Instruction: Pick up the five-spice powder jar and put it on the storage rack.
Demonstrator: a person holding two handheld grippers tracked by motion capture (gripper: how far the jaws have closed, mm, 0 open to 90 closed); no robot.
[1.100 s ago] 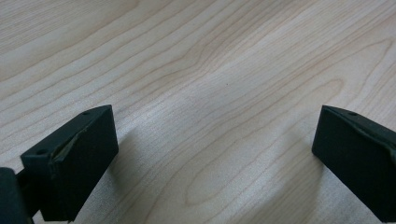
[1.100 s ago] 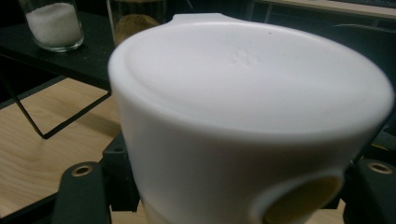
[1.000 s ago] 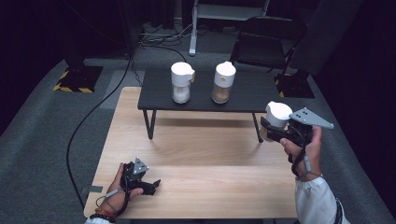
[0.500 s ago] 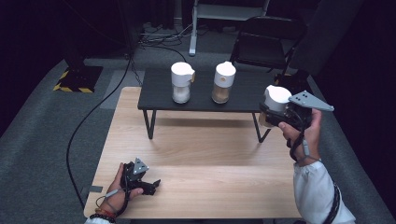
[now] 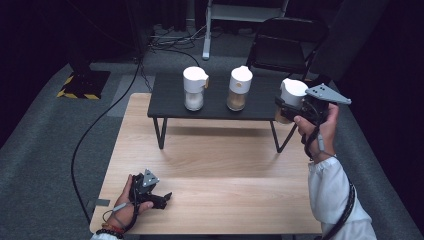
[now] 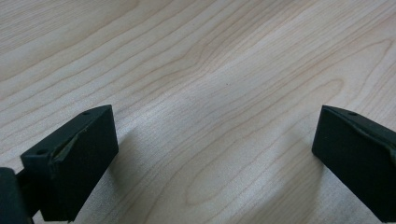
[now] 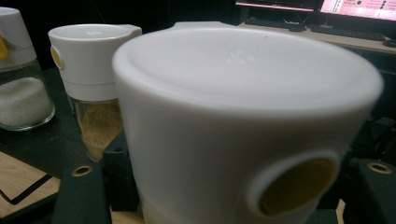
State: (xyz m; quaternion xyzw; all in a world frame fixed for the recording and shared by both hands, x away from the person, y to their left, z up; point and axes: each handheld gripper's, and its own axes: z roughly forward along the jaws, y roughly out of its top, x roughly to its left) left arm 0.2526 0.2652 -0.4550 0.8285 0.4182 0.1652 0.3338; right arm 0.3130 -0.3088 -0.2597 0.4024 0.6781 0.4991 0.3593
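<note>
My right gripper (image 5: 287,106) is shut on a white-lidded jar (image 5: 291,94), held upright just off the right end of the small black table (image 5: 260,112). In the right gripper view the held jar (image 7: 243,121) fills the middle, a yellow button on its lid, with black jaws at either side. Two more jars stand on the black table: one with white grains (image 5: 194,88) and one with brown grains (image 5: 239,88). My left gripper (image 5: 161,198) rests open on the wooden table (image 5: 215,165) near its front left corner; its jaws stand wide apart over bare wood (image 6: 210,107).
A black folding chair (image 5: 290,42) stands behind the black table's right end. A black cable (image 5: 95,125) runs over the grey carpet at the left. A yellow-and-black striped base (image 5: 82,82) sits at the far left. Monitors (image 7: 355,7) glow behind the held jar.
My right gripper has carried the jar up and slightly left toward the black table's right end. The left gripper has stayed still.
</note>
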